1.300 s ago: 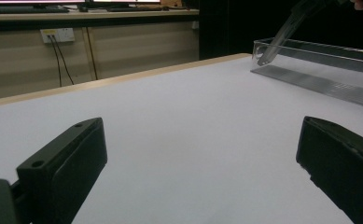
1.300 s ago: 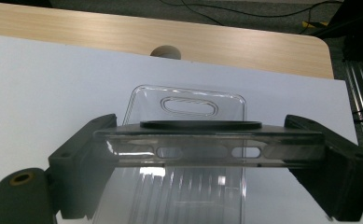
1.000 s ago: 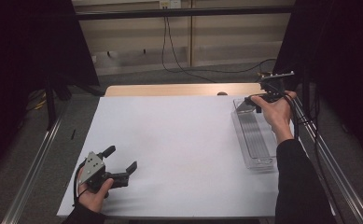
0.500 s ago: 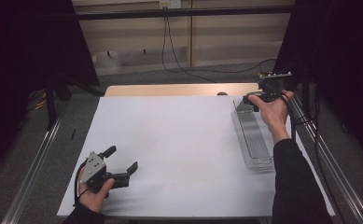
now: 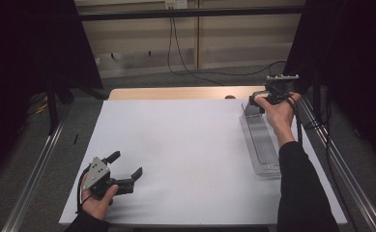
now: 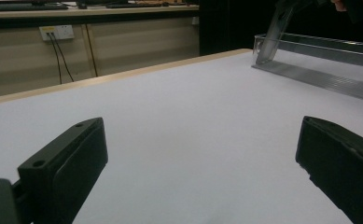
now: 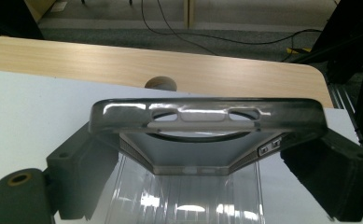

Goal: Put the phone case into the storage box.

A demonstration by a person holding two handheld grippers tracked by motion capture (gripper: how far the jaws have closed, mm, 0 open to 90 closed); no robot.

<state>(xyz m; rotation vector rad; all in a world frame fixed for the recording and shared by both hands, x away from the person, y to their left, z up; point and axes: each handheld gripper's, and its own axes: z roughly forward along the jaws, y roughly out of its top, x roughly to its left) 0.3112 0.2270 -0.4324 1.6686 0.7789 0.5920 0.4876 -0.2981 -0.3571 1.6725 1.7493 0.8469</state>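
Observation:
My right gripper [image 5: 265, 99] is at the table's far right, shut on a clear phone case [image 7: 207, 116] held by its two long sides. The case [image 6: 273, 30] hangs tilted over the far end of a clear ridged tray [image 5: 262, 145], its lower end in or just above the tray [image 6: 324, 77]. In the right gripper view the case's edge with its button cut-outs faces me, with the tray [image 7: 188, 198] below. My left gripper [image 5: 126, 165] rests near the front left corner of the white table top [image 5: 185, 145], open, with nothing between its jaws [image 6: 202, 158].
A bare wooden strip [image 5: 176, 93] with a round hole [image 7: 160, 84] runs along the table's far edge. Metal rails [image 5: 36, 164] flank the table on both sides. Cables [image 5: 185, 63] lie on the floor beyond, and dark curtains hang at left and right.
My right hand has shifted slightly to the left with the phone case at the tray's far end. The left gripper has stayed put.

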